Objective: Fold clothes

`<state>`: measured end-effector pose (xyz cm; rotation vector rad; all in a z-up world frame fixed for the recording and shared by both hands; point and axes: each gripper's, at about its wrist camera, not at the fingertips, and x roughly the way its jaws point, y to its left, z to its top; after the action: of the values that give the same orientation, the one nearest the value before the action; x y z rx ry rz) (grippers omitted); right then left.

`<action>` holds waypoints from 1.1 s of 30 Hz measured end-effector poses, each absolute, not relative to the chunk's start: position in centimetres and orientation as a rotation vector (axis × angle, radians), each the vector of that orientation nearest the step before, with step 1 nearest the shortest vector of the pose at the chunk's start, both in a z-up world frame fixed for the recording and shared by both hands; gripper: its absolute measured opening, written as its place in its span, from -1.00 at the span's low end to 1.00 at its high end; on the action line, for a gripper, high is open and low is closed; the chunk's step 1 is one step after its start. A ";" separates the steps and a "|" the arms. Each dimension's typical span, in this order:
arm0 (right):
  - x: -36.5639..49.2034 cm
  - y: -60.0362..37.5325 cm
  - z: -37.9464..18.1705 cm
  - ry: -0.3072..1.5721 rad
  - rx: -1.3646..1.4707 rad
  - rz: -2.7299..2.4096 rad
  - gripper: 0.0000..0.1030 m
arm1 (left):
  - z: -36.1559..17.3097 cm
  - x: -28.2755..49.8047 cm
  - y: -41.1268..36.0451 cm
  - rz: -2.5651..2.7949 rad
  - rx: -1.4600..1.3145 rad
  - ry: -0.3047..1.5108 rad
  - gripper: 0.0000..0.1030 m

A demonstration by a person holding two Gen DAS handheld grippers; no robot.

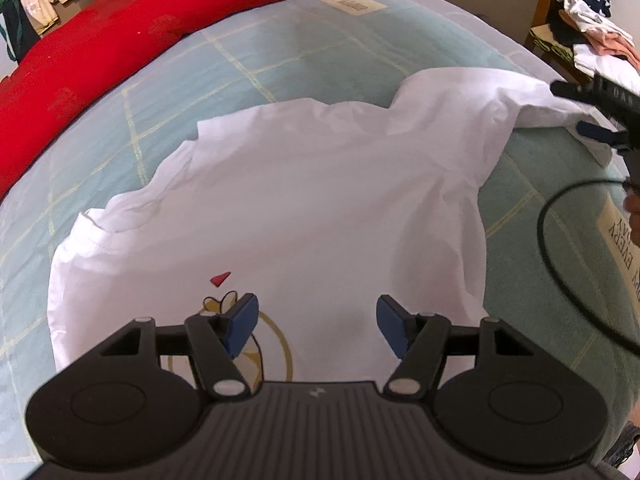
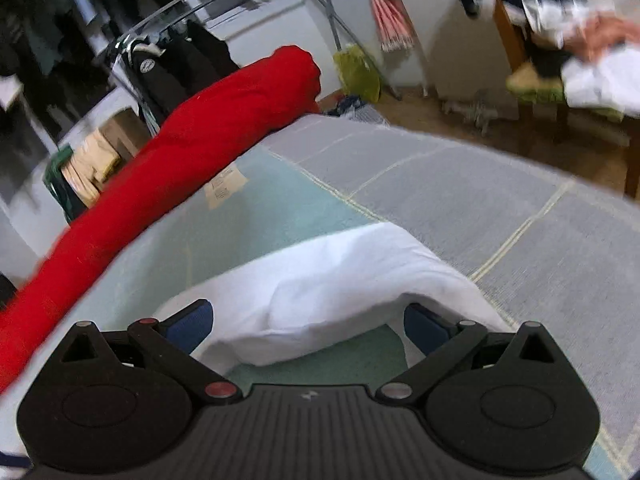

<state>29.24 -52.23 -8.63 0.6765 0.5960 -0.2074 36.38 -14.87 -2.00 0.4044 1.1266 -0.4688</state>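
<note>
A white T-shirt (image 1: 304, 208) with a cartoon print lies spread and rumpled on the bed. My left gripper (image 1: 318, 326) hangs over its printed lower part; the blue pads (image 1: 242, 322) stand apart with nothing between them. The shirt's right sleeve (image 1: 532, 96) reaches toward my right gripper (image 1: 588, 110) at the right edge of the left wrist view. In the right wrist view that gripper (image 2: 310, 326) is wide open, low over the bed, and the bunched sleeve (image 2: 340, 280) lies between its pads (image 2: 192, 324) without being pinched.
The bed sheet (image 1: 280, 60) is pale green and grey with a check pattern. A rolled red quilt (image 1: 120, 28) runs along its far side. A wooden chair (image 2: 532, 80) heaped with clothes stands past the bed's end. A black cable (image 1: 548, 240) loops at the right.
</note>
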 end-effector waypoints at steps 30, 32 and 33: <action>31.5 -57.6 -8.8 0.588 0.704 -0.110 1.00 | -2.4 35.6 -15.8 -0.470 0.407 1.141 0.29; 32.2 -58.2 -8.8 0.571 0.732 -0.053 1.00 | -2.6 35.5 -16.1 -0.470 0.405 1.143 0.29; 32.7 -58.5 -8.9 0.563 0.741 -0.034 1.00 | -2.6 35.5 -16.2 -0.471 0.403 1.143 0.29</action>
<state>32.66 -58.47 -8.92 0.7411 0.5630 -0.0343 35.47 -16.22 -2.56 0.4027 1.1432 -0.4711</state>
